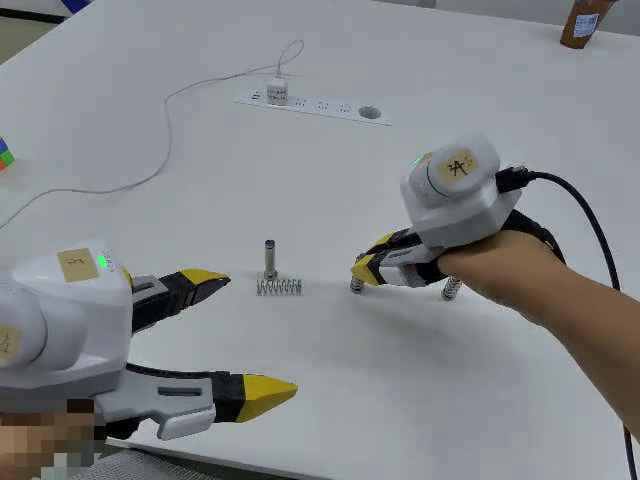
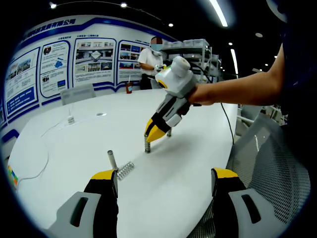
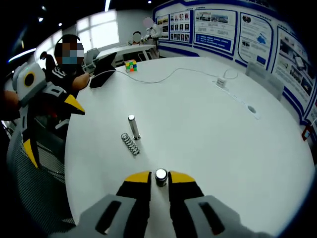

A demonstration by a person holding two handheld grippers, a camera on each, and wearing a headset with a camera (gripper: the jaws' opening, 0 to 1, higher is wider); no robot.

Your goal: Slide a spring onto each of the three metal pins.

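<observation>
Now the right claw (image 1: 362, 273) pinches a spring-wrapped pin (image 3: 161, 175); the left claw (image 1: 258, 334) hangs spread wide near a loose spring (image 1: 279, 288)

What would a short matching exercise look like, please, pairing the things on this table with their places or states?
Things: 1 bare pin; 2 loose spring; 3 left gripper; 4 sprung pin.
States: A open; B between the right gripper's fingers; C upright, without a spring; D lying flat beside the bare pin.
Pairs: 1-C; 2-D; 3-A; 4-B.
</observation>
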